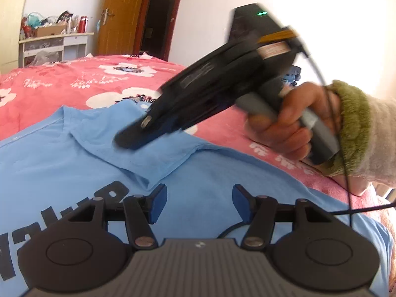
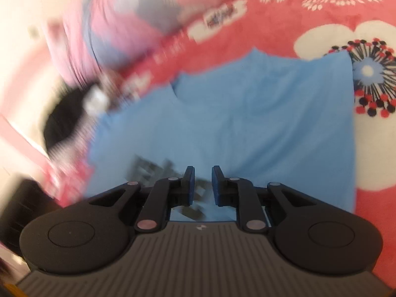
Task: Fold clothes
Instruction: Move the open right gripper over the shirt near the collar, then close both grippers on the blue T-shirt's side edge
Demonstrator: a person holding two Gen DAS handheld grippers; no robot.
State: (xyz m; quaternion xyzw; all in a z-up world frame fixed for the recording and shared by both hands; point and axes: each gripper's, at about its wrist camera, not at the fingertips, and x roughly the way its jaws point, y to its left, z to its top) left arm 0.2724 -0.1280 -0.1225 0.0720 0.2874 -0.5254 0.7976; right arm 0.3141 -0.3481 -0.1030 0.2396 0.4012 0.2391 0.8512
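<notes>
With the light blue T-shirt (image 1: 74, 153) spread on the floral bed (image 1: 61, 84), left hand-held gripper (image 1: 198, 204) gaping empty and right hand-held gripper (image 2: 203, 185) nearly together but empty, a hasty pinch may bunch the folded sleeve (image 1: 153, 156).

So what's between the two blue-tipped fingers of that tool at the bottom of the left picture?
Nothing is caught there. In the left wrist view the left gripper stands open, and only the blue T-shirt lying on the flowered bedspread shows through the gap.

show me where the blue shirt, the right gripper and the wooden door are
blue shirt (image 2: 247, 113): right wrist view, plain cloth.
right gripper (image 2: 202, 185): right wrist view, between its fingertips.
wooden door (image 1: 118, 17): left wrist view, door panel.
</notes>
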